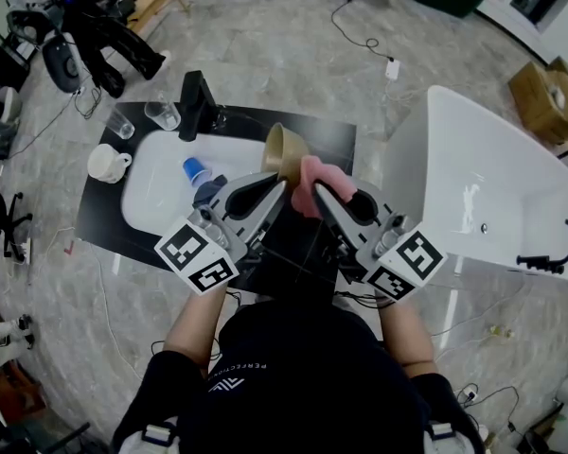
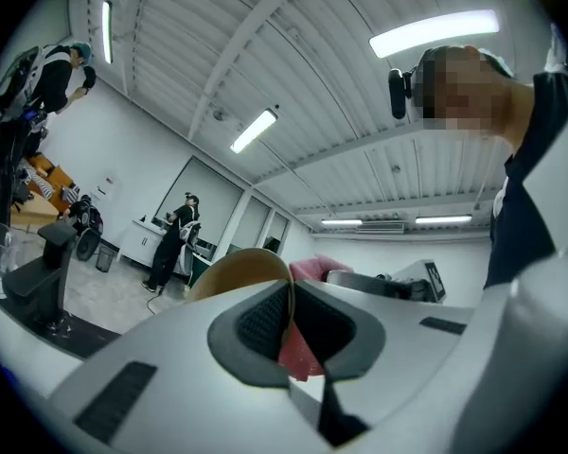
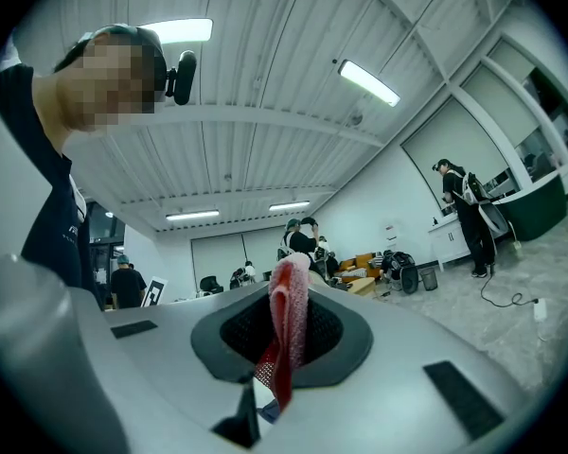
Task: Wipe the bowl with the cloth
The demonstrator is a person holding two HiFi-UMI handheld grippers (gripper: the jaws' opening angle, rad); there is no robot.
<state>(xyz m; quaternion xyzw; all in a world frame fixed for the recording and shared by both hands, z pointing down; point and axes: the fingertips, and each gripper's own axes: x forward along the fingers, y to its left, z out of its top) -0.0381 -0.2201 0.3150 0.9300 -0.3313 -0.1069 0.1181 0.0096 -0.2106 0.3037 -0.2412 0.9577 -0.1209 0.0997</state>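
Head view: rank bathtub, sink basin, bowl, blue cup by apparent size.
1. bathtub
2. sink basin
3. bowl, held up nearer the camera, so it may look bigger than it is
4. blue cup

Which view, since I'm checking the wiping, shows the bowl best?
Head view: most of the tilted bowl shows, cloth at its edge. Left gripper view shows only its clamped rim; right gripper view shows no bowl.
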